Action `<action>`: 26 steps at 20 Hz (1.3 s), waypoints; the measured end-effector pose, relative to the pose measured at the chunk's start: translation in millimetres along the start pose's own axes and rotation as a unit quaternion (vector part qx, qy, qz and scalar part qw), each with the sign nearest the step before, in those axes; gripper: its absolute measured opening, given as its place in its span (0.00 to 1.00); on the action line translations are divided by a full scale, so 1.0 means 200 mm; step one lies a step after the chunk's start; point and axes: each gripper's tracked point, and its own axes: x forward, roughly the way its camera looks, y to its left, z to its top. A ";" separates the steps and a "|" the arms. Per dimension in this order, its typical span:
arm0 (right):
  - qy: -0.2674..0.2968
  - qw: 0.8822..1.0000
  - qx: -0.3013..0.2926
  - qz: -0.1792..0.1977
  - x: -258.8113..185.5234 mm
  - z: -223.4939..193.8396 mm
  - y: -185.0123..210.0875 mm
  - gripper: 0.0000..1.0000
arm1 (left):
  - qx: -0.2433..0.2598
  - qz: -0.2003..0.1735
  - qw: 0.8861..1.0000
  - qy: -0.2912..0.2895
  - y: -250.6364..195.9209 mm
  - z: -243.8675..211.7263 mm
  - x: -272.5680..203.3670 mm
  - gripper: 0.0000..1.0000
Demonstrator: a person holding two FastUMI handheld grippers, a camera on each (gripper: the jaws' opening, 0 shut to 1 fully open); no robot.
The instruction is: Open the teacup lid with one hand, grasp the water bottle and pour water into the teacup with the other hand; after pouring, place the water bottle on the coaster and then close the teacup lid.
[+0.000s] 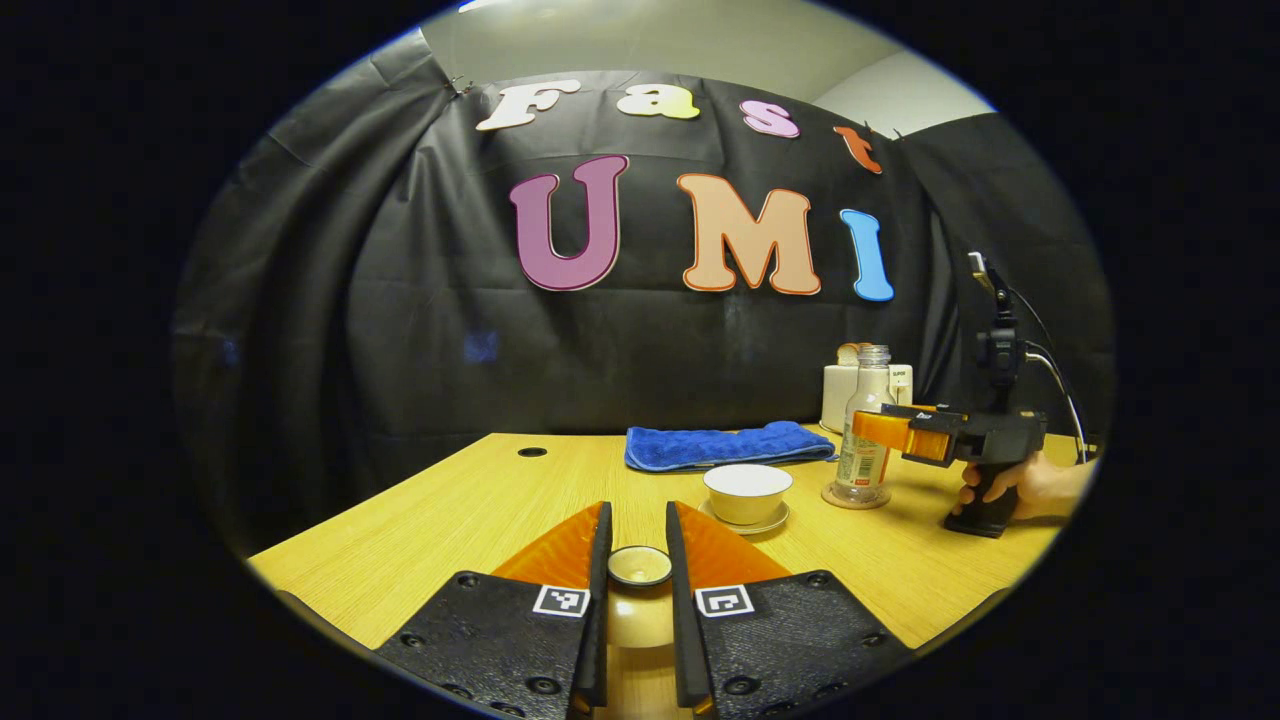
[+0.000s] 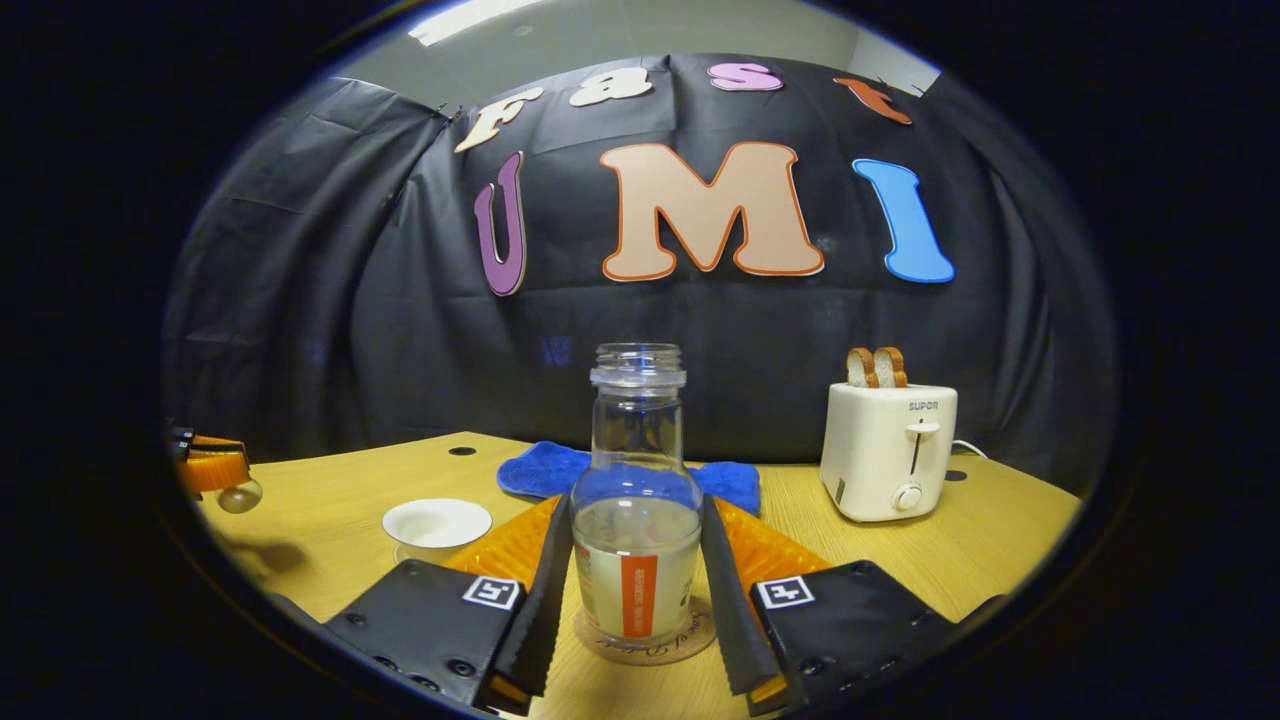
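My left gripper is shut on the pale teacup lid, held by its knob above the near part of the wooden table. The white teacup stands uncovered on its saucer just ahead, and also sits at the left. A clear water bottle, uncapped and about half full, stands upright on the round coaster. My right gripper holds the bottle with a finger against each side. The bottle and a hand on the right gripper show to the teacup's right.
A blue cloth lies behind the teacup. A white toaster with bread slices stands at the back right. The table has small round holes near its far edge, and black cloth walls close it in.
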 end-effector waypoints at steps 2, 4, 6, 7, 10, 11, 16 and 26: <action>0.001 1.000 0.007 -0.002 0.00 -0.01 0.01 0.72 | 0.000 0.000 1.000 0.000 0.00 0.00 0.00 0.24; 0.009 1.000 0.008 -0.004 0.01 -0.02 -0.01 0.73 | 0.000 0.000 1.000 0.000 0.00 0.00 0.00 0.24; 0.015 1.000 0.010 -0.010 0.00 -0.04 -0.02 0.80 | 0.000 0.000 1.000 0.000 0.00 0.00 0.00 0.24; 0.011 1.000 0.007 -0.022 0.00 -0.03 -0.05 0.75 | 0.000 0.000 1.000 0.000 0.00 0.00 0.00 0.24; 0.012 0.999 0.008 -0.036 -0.02 -0.03 -0.06 1.00 | 0.000 -0.001 1.000 0.000 0.00 0.00 0.00 0.24; 0.012 0.999 0.008 -0.034 -0.03 -0.02 -0.06 1.00 | 0.000 -0.005 1.000 -0.001 -0.01 0.00 0.00 0.24; 0.013 1.000 0.009 0.004 -0.21 -0.02 -0.03 1.00 | -0.001 -0.021 1.000 0.000 -0.06 0.00 0.08 0.24; 0.008 1.000 0.012 0.002 -0.60 0.01 -0.31 0.95 | -0.002 -0.104 0.995 0.000 -0.28 -0.01 0.51 0.24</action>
